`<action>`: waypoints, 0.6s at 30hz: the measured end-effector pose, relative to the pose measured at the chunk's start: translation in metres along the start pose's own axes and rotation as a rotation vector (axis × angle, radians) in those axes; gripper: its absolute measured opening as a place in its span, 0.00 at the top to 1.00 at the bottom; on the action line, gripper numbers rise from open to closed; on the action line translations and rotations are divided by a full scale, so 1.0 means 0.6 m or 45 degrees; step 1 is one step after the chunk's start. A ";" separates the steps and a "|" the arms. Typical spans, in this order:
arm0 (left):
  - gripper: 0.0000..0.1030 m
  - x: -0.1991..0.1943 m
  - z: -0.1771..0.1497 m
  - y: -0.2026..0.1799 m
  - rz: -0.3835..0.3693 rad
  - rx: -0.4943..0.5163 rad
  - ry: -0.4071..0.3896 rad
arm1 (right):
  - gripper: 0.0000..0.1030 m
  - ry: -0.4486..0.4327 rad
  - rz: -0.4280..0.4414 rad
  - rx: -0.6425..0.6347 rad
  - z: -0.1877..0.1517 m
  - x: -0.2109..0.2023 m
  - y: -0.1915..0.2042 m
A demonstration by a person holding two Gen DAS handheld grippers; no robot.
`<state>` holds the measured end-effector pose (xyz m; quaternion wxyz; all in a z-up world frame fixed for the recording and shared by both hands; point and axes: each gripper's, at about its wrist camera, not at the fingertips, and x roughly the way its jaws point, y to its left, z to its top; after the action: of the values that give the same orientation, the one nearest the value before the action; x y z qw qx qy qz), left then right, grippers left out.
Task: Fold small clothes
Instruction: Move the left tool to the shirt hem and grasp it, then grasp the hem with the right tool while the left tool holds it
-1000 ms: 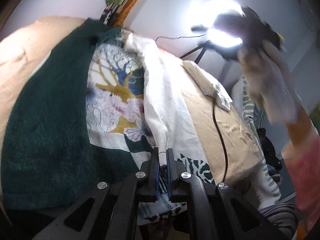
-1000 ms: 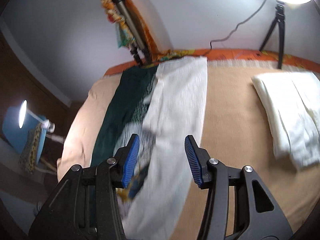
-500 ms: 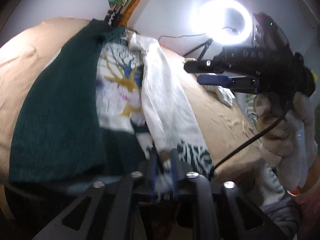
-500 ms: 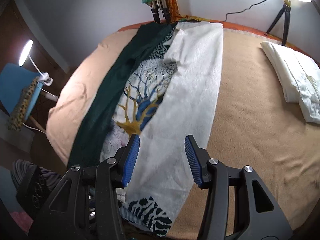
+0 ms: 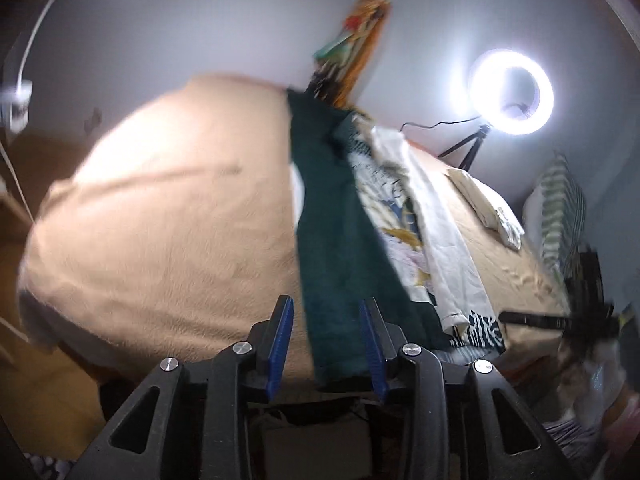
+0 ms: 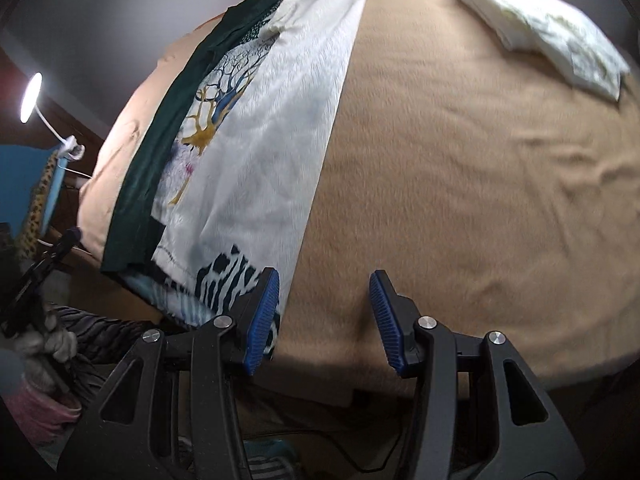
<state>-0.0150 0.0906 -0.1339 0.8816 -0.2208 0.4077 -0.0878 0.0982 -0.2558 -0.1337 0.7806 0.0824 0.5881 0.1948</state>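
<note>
A long garment lies along the tan blanket: a dark green strip, a tree-print panel, a white folded-over layer and a zebra-print end at the bed's near edge. My left gripper sits low at that edge, its jaws opening. The green strip's end shows between the blue pads, which do not press on it. My right gripper stands open over bare blanket just right of the white layer, with nothing between its fingers.
A folded white cloth lies at the back right of the bed. A ring light on a tripod stands behind the bed and a desk lamp at the left. A striped pillow is at the right.
My left gripper, shut on the garment's near end before, has opened, let go and swung left to the green strip. The right gripper has come down and moved right, off the white layer.
</note>
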 end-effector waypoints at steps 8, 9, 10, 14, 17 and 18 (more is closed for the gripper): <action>0.73 0.065 -0.017 0.003 -0.140 -0.078 0.229 | 0.57 0.016 0.198 0.054 -0.026 0.007 -0.002; 0.77 0.070 -0.020 -0.001 -0.150 -0.067 0.248 | 0.57 0.010 0.198 0.046 -0.026 0.008 0.000; 0.79 0.072 -0.023 -0.005 -0.158 -0.060 0.253 | 0.60 0.008 0.198 0.041 -0.027 0.011 0.008; 0.97 0.082 -0.019 -0.007 -0.182 -0.079 0.276 | 0.87 0.038 0.247 0.061 -0.025 0.024 0.010; 1.00 0.077 -0.013 -0.017 -0.176 -0.042 0.264 | 0.94 0.032 0.276 0.055 -0.024 0.022 0.011; 1.00 0.072 -0.010 -0.020 -0.181 -0.036 0.257 | 0.95 0.025 0.299 0.067 -0.024 0.019 0.011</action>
<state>0.0090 0.0637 -0.1609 0.8246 -0.2516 0.4787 -0.1662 0.0859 -0.2467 -0.1457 0.7442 0.1692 0.5869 0.2704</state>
